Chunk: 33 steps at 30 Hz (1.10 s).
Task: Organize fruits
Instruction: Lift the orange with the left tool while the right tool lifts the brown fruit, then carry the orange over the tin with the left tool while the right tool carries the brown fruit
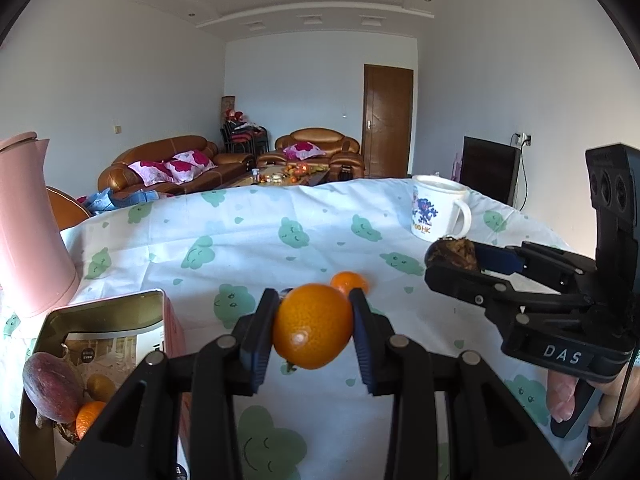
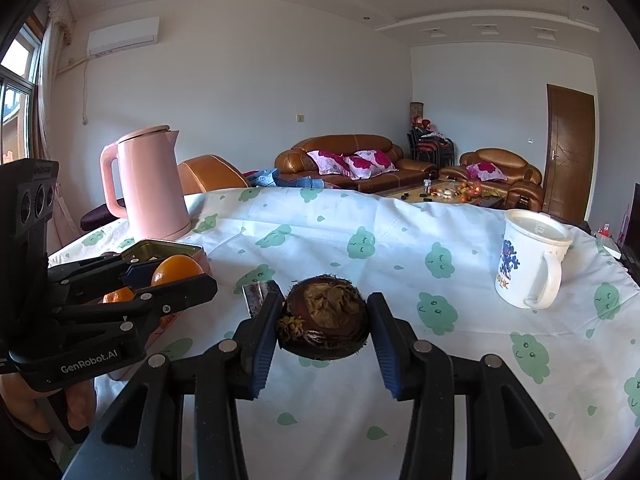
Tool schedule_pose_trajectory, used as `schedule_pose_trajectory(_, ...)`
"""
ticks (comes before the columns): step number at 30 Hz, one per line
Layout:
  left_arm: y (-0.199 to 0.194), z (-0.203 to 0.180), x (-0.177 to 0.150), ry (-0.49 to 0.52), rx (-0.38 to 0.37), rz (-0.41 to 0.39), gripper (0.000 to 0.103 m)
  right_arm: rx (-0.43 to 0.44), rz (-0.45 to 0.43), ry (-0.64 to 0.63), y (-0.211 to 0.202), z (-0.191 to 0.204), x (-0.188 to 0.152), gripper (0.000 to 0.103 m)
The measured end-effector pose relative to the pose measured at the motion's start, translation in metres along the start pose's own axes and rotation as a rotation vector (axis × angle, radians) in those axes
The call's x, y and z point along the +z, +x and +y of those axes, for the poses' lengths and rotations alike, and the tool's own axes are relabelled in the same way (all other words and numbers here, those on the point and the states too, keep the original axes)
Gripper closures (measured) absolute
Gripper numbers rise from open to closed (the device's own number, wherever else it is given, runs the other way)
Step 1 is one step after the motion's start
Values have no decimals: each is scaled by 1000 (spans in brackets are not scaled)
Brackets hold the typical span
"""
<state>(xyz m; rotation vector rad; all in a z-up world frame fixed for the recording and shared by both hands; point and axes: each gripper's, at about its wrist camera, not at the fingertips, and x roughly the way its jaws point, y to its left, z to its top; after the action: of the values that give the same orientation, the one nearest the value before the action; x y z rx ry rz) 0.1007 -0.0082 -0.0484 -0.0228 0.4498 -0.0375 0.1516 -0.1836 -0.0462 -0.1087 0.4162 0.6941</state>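
Left gripper (image 1: 313,330) clamps an orange (image 1: 312,326); right gripper (image 2: 325,326) clamps a brown fruit (image 2: 324,328); lower left, the tin (image 1: 100,312) holds fruits.

From the left wrist, the pink kettle (image 1: 28,232) is cut off by the frame's left edge, its handle out of sight. The open tin (image 1: 100,312) has its near end hidden behind the left gripper (image 1: 314,326), and a tangerine (image 1: 90,418) inside shows only partly under a purplish fruit (image 1: 50,386). A smaller tangerine (image 1: 349,283) on the tablecloth (image 1: 240,236) is half covered by the held orange (image 1: 312,326). From the right wrist, a small dark object (image 2: 256,298) peeks past the finger, perhaps a metal tool. Items on the far coffee table (image 2: 448,194) are too small to identify.
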Motion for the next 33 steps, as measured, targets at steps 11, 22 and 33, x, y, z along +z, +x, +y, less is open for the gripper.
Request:
schedule_pose_trajectory(11,-9,-4,-1,20,28,-51,66,-16,-40,1,-8,2,0,57)
schedule_pose_trajectory(22,-14,-2,-2,12,47,-87,66,-17,-105,-16,-20,8,-1,57)
schedule_pose_trajectory(33,-18,5,-3,-5,55,-79,66,-28,-106,2,-21,9,-1,57)
